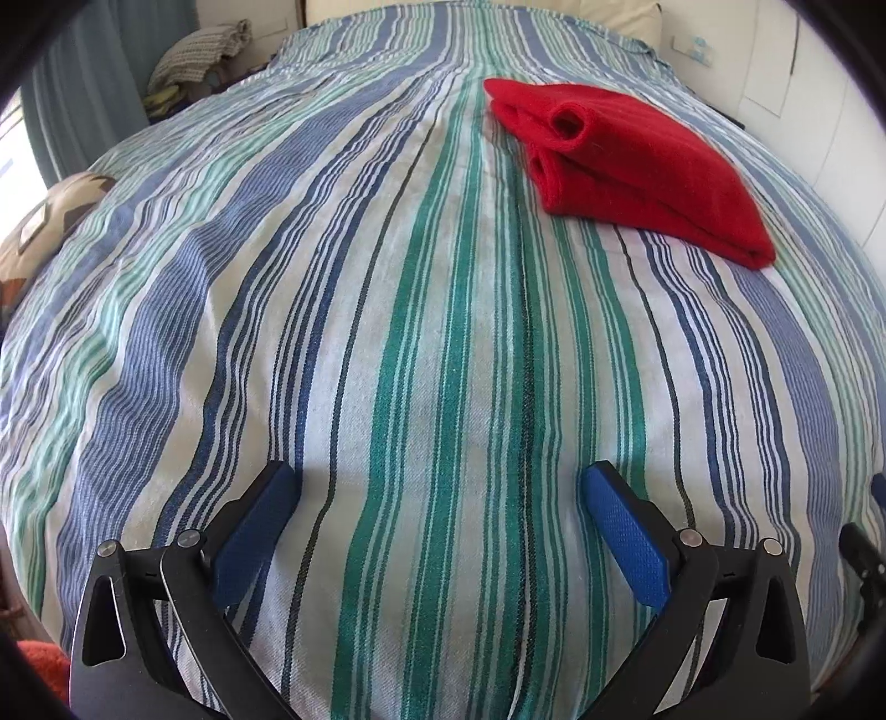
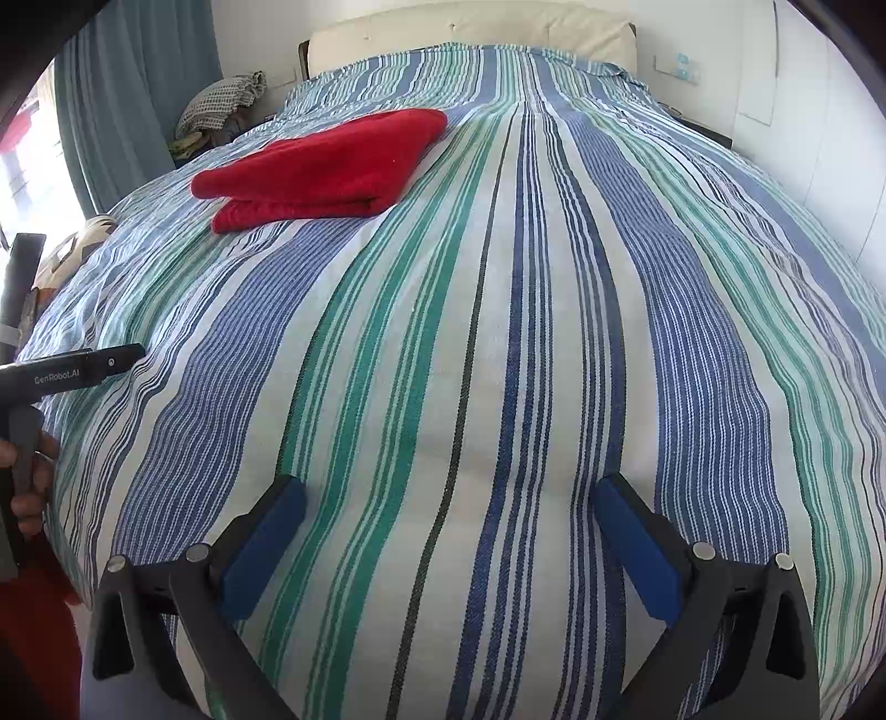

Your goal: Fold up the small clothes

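A red garment point(image 1: 626, 160) lies folded in a compact stack on the striped bedspread point(image 1: 387, 332), far ahead and to the right in the left wrist view. In the right wrist view the red garment point(image 2: 326, 166) lies far ahead to the left. My left gripper point(image 1: 440, 487) is open and empty, low over the bedspread, well short of the garment. My right gripper point(image 2: 448, 498) is open and empty over the bedspread point(image 2: 526, 332). The left gripper's body point(image 2: 61, 376) shows at the left edge of the right wrist view, held by a hand.
A cream headboard point(image 2: 470, 27) stands at the far end of the bed. A pile of patterned cloth point(image 2: 221, 105) sits beside the bed at the far left by a teal curtain point(image 2: 133, 83). A patterned cushion point(image 1: 50, 221) lies at the left edge. White wall panels are on the right.
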